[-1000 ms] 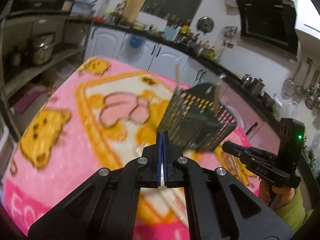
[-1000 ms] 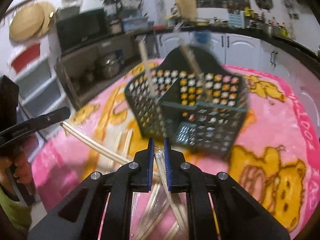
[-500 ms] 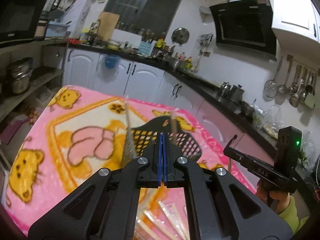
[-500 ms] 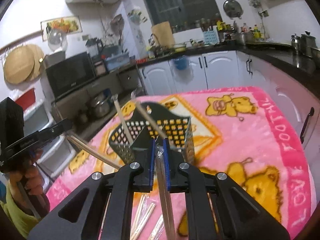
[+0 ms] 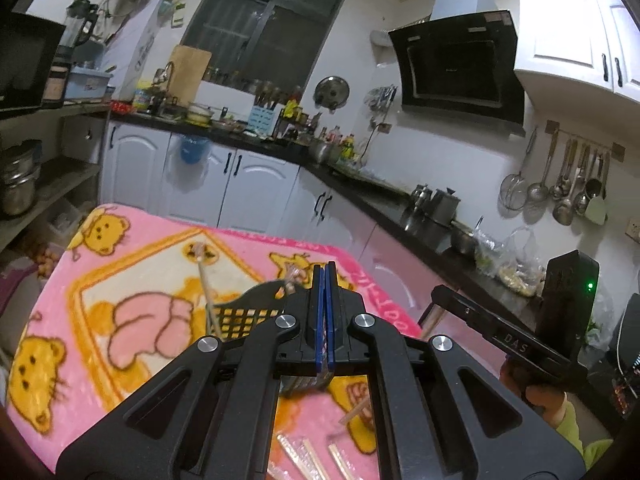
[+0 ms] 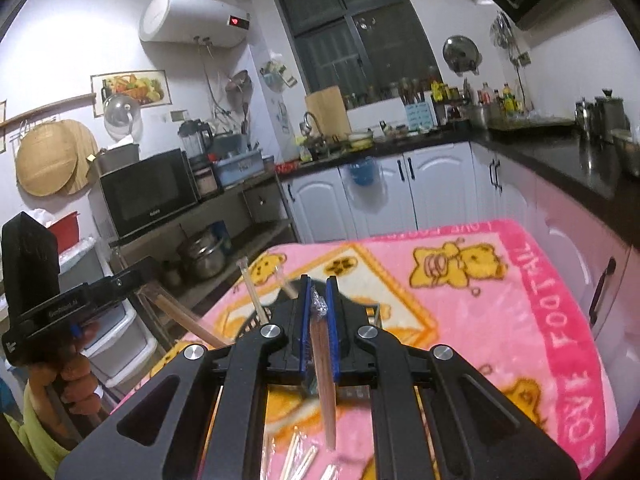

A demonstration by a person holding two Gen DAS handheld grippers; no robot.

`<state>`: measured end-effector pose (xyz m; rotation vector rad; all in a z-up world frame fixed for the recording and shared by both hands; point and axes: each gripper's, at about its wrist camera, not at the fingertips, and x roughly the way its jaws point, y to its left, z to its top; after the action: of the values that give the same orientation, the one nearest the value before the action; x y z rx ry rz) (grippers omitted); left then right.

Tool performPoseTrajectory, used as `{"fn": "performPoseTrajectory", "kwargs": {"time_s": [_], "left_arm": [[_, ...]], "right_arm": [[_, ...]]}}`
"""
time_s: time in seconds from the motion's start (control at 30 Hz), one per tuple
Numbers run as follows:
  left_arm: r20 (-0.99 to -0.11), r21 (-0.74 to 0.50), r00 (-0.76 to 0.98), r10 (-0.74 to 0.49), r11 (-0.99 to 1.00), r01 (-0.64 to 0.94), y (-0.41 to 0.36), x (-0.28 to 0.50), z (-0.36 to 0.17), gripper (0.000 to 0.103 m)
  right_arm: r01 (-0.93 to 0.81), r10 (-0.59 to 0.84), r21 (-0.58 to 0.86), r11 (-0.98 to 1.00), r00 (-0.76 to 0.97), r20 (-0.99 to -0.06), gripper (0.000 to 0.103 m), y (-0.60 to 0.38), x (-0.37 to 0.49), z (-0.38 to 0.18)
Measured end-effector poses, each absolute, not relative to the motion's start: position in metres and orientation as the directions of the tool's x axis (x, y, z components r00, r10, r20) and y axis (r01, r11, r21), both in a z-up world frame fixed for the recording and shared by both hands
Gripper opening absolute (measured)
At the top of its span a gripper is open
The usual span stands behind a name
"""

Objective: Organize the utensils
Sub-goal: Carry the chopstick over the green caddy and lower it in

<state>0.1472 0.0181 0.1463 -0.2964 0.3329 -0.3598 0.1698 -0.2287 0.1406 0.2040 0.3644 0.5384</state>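
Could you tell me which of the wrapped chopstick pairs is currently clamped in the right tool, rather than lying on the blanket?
It is the wrapped chopstick pair pinched between the right tool's blue pads, hanging down; the loose pairs lie flat on the pink blanket.

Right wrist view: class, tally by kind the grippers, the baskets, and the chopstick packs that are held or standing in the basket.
Grippers: 2, right gripper and left gripper
Basket: 1
Chopstick packs: 4, one in each gripper, two standing in the basket
Total: 7
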Motion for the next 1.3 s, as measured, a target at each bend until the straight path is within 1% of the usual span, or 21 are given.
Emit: {"fn": "performPoseTrajectory", "kwargs": {"time_s": [0.2,0.7,1.1,1.3], "left_arm": [[-0.217,-0.341,0.886,-0.409,0.883,0.323,0.011,0.145,0.158,0.0],[-0.128,-0.318,0.887,-0.444,0.865,0.388,-0.001,0.15,0.191,0.0],[-0.1,-0.291,0.902,-0.421,0.879,0.378,-0.001,0.16,0.202,0.0],[-0.111,-0.305,0.904,-0.412,0.88,0.364,0.003,0.167,0.196,0.0]], "right_arm": [[-0.477,0.535,0.263,0.839,0.81,-0.238,0.008,-0.225,0.168,0.159],[-0.491,0.529,0.225,0.842,0.832,-0.165,0.008,-0.216,0.179,0.199],[-0.487,0.514,0.206,0.849,0.851,-0.106,0.008,-0.218,0.196,0.225],[-0.462,0.484,0.19,0.866,0.87,-0.095,0.008,-0.218,0.21,0.227]]}}
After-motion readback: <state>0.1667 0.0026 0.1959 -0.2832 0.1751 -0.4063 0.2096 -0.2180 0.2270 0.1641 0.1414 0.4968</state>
